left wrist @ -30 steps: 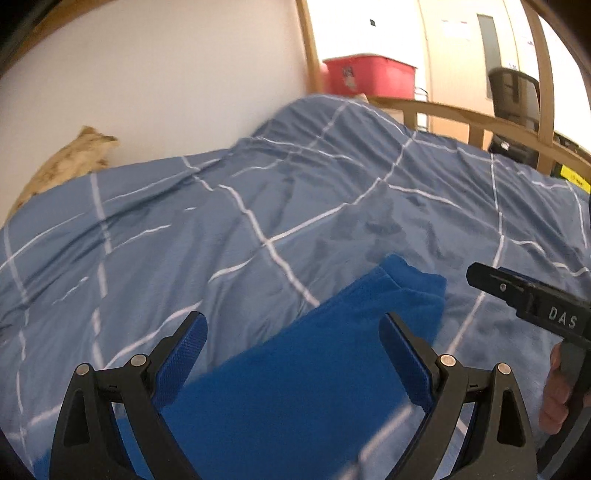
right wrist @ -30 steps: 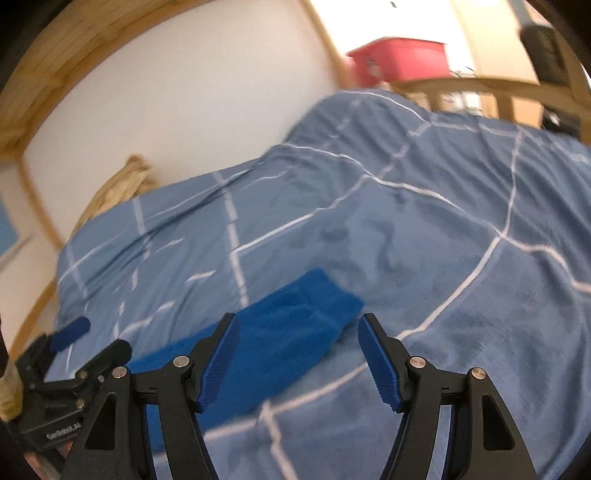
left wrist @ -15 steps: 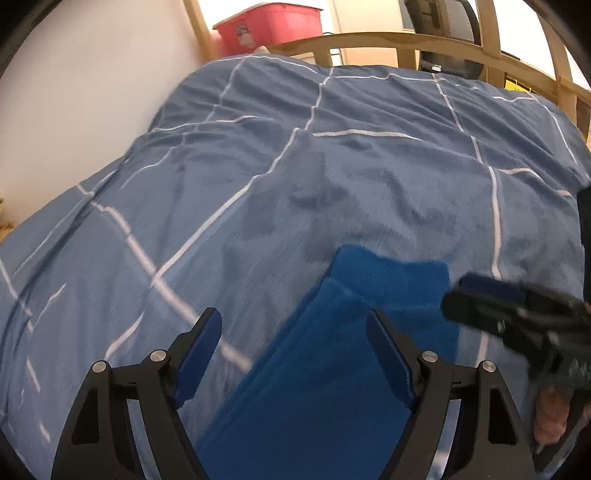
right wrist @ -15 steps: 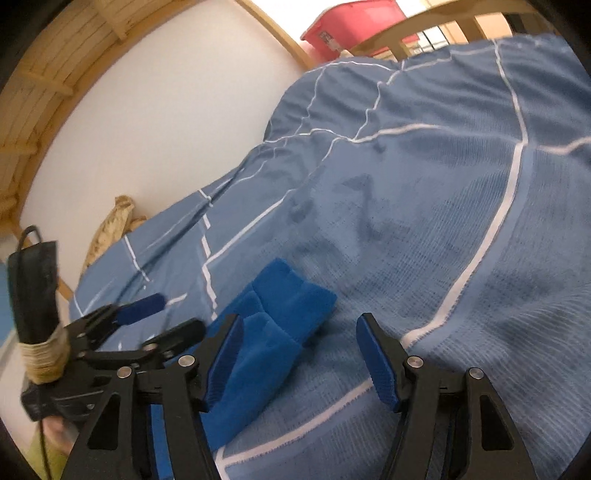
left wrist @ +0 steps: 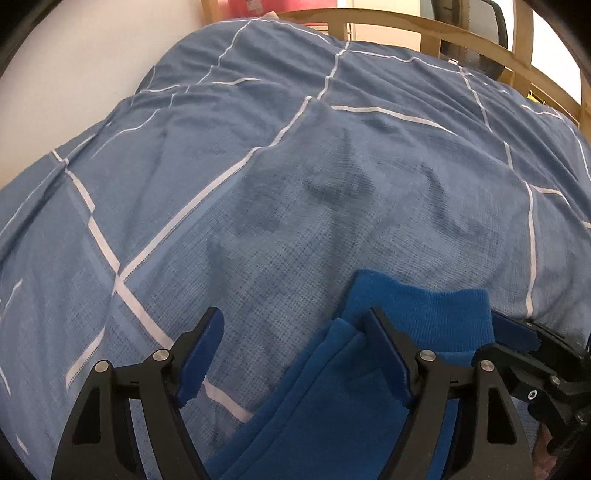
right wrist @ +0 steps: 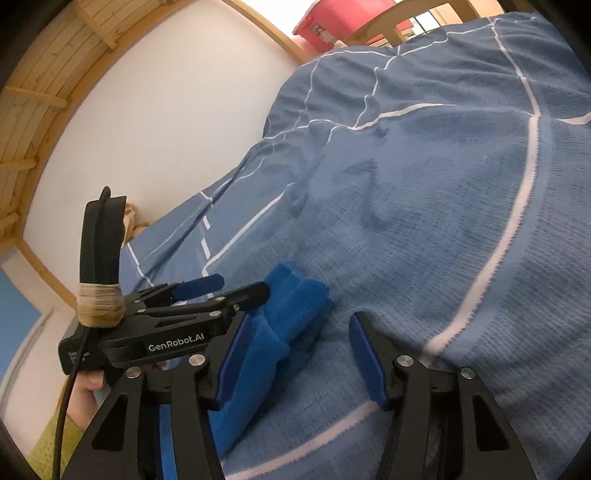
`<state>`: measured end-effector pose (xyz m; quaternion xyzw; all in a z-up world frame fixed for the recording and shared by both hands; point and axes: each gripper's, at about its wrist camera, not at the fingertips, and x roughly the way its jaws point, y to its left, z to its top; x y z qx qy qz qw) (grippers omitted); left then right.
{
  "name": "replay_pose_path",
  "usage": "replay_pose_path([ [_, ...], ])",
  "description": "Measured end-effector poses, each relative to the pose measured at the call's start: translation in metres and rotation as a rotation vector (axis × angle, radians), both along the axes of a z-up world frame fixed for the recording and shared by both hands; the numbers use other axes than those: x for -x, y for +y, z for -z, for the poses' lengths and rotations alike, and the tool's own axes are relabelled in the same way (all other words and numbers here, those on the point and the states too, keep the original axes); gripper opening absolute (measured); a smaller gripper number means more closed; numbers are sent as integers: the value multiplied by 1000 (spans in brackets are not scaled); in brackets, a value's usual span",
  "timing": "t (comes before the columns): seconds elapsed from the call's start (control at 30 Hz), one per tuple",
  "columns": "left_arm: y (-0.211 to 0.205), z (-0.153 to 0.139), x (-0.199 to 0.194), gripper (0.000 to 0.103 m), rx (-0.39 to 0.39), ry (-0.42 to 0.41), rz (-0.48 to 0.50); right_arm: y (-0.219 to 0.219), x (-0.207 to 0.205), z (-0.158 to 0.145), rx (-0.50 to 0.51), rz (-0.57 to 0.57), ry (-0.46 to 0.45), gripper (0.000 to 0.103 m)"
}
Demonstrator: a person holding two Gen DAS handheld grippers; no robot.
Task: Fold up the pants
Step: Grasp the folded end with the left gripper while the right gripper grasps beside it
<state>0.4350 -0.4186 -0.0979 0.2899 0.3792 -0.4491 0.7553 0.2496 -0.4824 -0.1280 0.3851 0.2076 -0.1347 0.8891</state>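
Blue fleece pants (left wrist: 369,413) are lying on the bed's checked duvet (left wrist: 295,184), cuffed leg ends pointing away from me. I'm holding the left tool (left wrist: 295,354) spread, one finger on the cuff, apparently lining up a grab. Right tool (right wrist: 301,354) is also spread, straddling the cuff edge. Red bin (right wrist: 332,18) beyond the bed; contents not visible.

Bright blue pants (left wrist: 369,413) — on a slate-blue duvet (left wrist: 295,184) gridded with white stripes.
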Motion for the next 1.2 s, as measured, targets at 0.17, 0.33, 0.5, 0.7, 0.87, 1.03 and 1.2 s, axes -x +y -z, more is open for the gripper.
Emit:
replay_pose_path([
  [0.17, -3, 0, 2, 71, 8, 42, 42, -3, -4, 2, -52, -21, -29, 53],
  [0.33, -14, 5, 0, 58, 10, 102, 82, -11, -7, 10, -95, -1, -16, 46],
  [0.5, -22, 7, 3, 29, 8, 176, 119, -16, -15, 14, -103, 8, 10, 40],
  [0.7, -29, 9, 10, 28, -29, 141, 134, -19, -23, 16, -94, 13, 36, 34],
  [0.87, -36, 11, 13, 29, -54, 148, 152, -24, -20, 18, -120, 17, 52, 19],
  [1.03, -45, 16, 7, 30, -87, 201, 124, -21, -17, 19, -109, 18, 61, 18],
  [1.2, -40, 13, 9, 23, -62, 194, 107, -21, -19, 19, -102, 18, 63, 18],
])
